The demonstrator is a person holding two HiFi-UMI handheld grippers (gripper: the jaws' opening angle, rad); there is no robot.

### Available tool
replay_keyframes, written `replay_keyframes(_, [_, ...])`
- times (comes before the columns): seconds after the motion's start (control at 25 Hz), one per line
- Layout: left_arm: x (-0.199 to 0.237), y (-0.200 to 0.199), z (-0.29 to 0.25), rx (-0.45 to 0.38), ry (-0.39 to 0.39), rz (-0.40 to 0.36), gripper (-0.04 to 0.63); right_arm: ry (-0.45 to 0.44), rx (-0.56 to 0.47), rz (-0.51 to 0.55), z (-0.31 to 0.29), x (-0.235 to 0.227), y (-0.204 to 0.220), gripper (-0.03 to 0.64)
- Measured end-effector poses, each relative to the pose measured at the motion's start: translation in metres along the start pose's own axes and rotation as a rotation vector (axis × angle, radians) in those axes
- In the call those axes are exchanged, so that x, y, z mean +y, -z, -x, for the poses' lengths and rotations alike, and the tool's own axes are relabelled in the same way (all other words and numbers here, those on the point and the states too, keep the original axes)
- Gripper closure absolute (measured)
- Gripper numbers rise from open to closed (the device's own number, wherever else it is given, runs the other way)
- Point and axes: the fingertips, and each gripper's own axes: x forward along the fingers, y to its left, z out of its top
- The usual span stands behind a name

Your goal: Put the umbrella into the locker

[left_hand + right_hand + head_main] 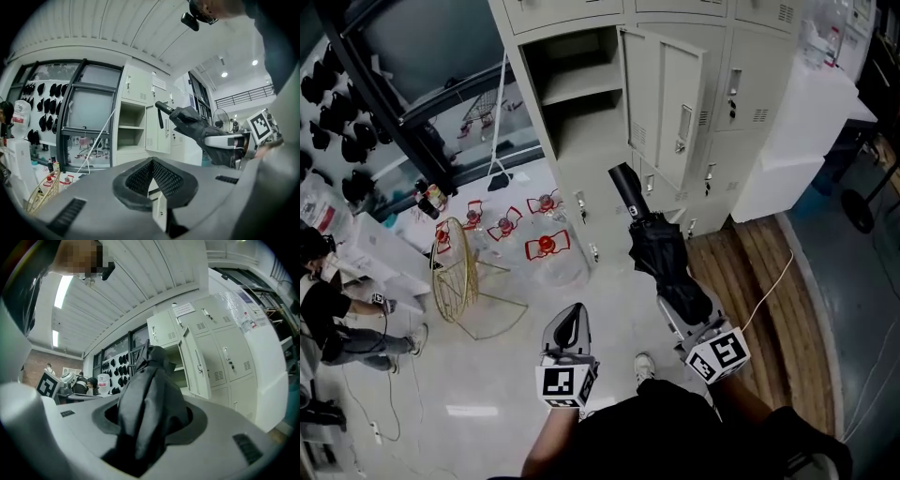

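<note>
**Q:** What is the setting?
**A:** An indoor room with a pale glossy floor [487,394] and a strip of wooden flooring [750,272] at the right. A bank of grey lockers [750,103] stands on the far side. One compartment [577,94] has its door [666,103] swung open, and a shelf divides it.

**Q:** What is the jaw condition of the right gripper [686,314]?
**A:** It is clamped on the umbrella [150,399]. In the right gripper view, folded black fabric fills the gap between the jaws and covers the pads.

**Q:** And the left gripper [152,164]?
**A:** Its jaws are brought together with the tips meeting. Nothing is between them.

**Q:** Where is the umbrella?
**A:** It is in the air, outside the lockers. In the head view it runs from the right gripper up to a black cylindrical end. That end sits in front of the lower locker doors and points toward the open compartment.

**Q:** What is obscured or cut off?
**A:** In the right gripper view the umbrella hides most of the open compartment, so only the door and a part of the shelf show. The head view crops the top row of the lockers.

**Q:** What does one view show that the others do not?
**A:** Only the left gripper view shows the umbrella side-on, with a strap hanging near its far end. Only the head view shows a gold wire basket [455,272], some red items [546,246] on the floor that are too small to identify, and a person [328,309] at the left edge. Only the right gripper view shows a brick wall [37,366] in the background.
</note>
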Motion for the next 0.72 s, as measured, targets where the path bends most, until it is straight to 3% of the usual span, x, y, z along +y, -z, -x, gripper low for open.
replay_keyframes(0.72, [0.043,-0.019,-0.102,-0.023,-0.104,-0.013,0.598,-0.093,0.036,-0.007,-0.107,-0.072,0.014,0.399])
